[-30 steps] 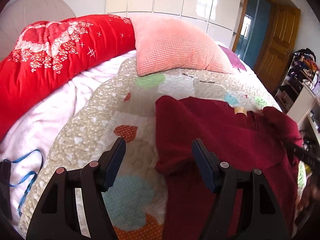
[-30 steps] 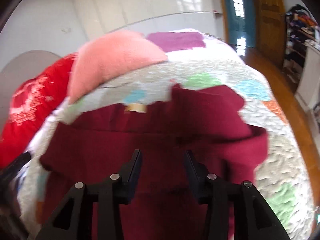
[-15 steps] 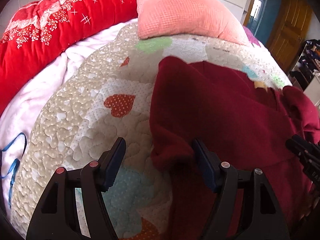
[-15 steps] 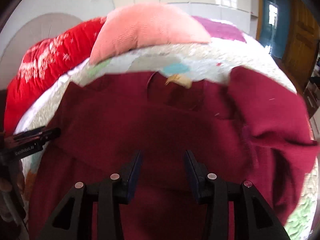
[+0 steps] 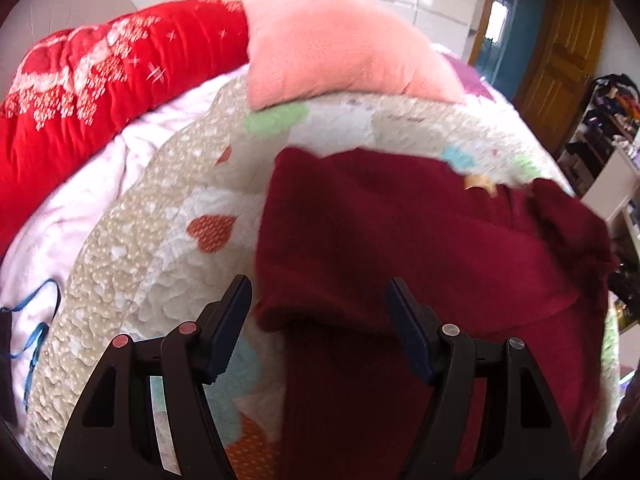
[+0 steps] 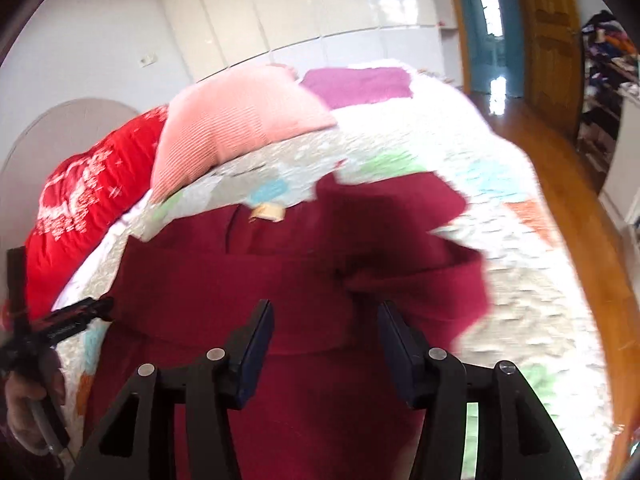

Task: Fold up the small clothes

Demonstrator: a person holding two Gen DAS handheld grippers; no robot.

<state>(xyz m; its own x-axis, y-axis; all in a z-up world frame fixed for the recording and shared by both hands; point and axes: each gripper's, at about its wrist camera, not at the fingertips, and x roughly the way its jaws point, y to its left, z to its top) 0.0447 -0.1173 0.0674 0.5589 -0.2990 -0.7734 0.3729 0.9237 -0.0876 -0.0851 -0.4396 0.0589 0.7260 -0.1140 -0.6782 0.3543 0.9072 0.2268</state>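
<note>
The left gripper (image 5: 318,316) is held released, its jaws spread wide over the near left edge of a maroon knit garment (image 5: 420,248); the fabric's corner lies between the pads and is not seen to be pressed by either. The right gripper (image 6: 326,342) is opening, with maroon fabric below the gap and no pinch visible. The garment is spread on a patchwork quilt (image 5: 168,224) covering the bed, a folded flap laid across its middle and one sleeve bunched at its right side. A tan label (image 6: 267,212) is seen at the neckline. Bare quilt is left open to the garment's left and right and beyond its collar. One pink pillow (image 5: 332,48) and one red floral duvet (image 5: 100,80) are counted at the head of the bed. Wooden floor (image 6: 560,184) lies past the bed's right edge.
</note>
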